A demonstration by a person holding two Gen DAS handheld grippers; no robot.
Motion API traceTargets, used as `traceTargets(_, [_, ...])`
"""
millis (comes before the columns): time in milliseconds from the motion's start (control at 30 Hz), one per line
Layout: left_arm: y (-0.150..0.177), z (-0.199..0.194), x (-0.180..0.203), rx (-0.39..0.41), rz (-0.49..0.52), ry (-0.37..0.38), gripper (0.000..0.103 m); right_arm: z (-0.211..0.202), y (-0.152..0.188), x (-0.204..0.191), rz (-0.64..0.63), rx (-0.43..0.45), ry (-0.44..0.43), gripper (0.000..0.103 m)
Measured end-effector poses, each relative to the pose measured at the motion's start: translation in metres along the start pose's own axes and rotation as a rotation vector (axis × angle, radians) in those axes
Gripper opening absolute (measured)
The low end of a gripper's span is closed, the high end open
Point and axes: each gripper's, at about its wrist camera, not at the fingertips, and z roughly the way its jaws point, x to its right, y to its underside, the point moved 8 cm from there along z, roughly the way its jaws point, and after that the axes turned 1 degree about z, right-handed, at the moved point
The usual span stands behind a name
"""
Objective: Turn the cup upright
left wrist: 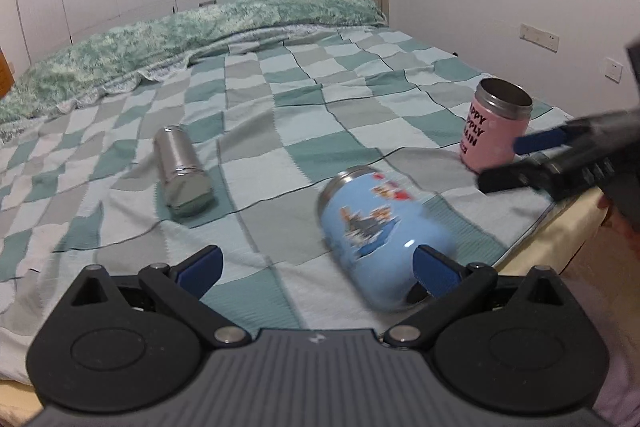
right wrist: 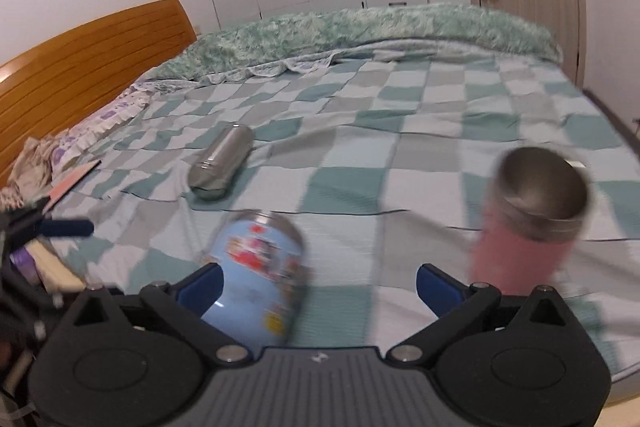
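Note:
A light blue cup (left wrist: 380,239) with cartoon prints lies on its side on the checked bedspread, its base toward me; it also shows in the right wrist view (right wrist: 260,275). A steel cup (left wrist: 182,171) lies on its side farther left, seen also in the right wrist view (right wrist: 222,163). A pink cup (left wrist: 496,125) stands upright near the bed's right edge, blurred in the right wrist view (right wrist: 532,219). My left gripper (left wrist: 316,263) is open, its right finger beside the blue cup. My right gripper (right wrist: 318,285) is open and empty between the blue and pink cups; it shows in the left wrist view (left wrist: 500,163).
The bed edge (left wrist: 560,223) runs close on the right. A fluffy green blanket (left wrist: 200,31) lies across the far side. A wooden headboard (right wrist: 80,55) and pillows (right wrist: 60,155) are on the left. Wardrobes and a door stand behind.

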Motion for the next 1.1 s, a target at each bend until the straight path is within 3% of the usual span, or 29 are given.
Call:
traceTargets(367, [-0.031, 0.066, 0.027, -0.179, -0.166, -0.041, 0.103, -0.014, 0.035, 0.090, -0.047, -0.027, 0.083, 0.103])
traceTargets(667, [-0.039, 0.109, 0.025, -0.305, -0.295, -0.037, 0.103, -0.006, 0.029, 0.120, -0.103, -0.033, 0.126, 0.103])
traceTargets(733, [-0.033, 0.122, 0.026, -0.357, -0.329, -0.027, 0.098, -0.005, 0.028, 0.127, -0.106, -0.040, 0.137, 0.103])
traceTargets(800, [-0.023, 0.133, 0.023, -0.411, -0.393, -0.031, 0.087, -0.005, 0.028, 0.135, -0.104, -0.047, 0.150, 0.103])
traceTargets(900, [-0.020, 0.134, 0.020, -0.400, -0.434, -0.021, 0.086, -0.005, 0.030, 0.140, -0.106, -0.050, 0.152, 0.103])
traceTargets(1100, [-0.021, 0.126, 0.026, -0.354, -0.396, -0.028, 0.086, -0.007, 0.038, 0.136, -0.122, -0.049, 0.132, 0.103])
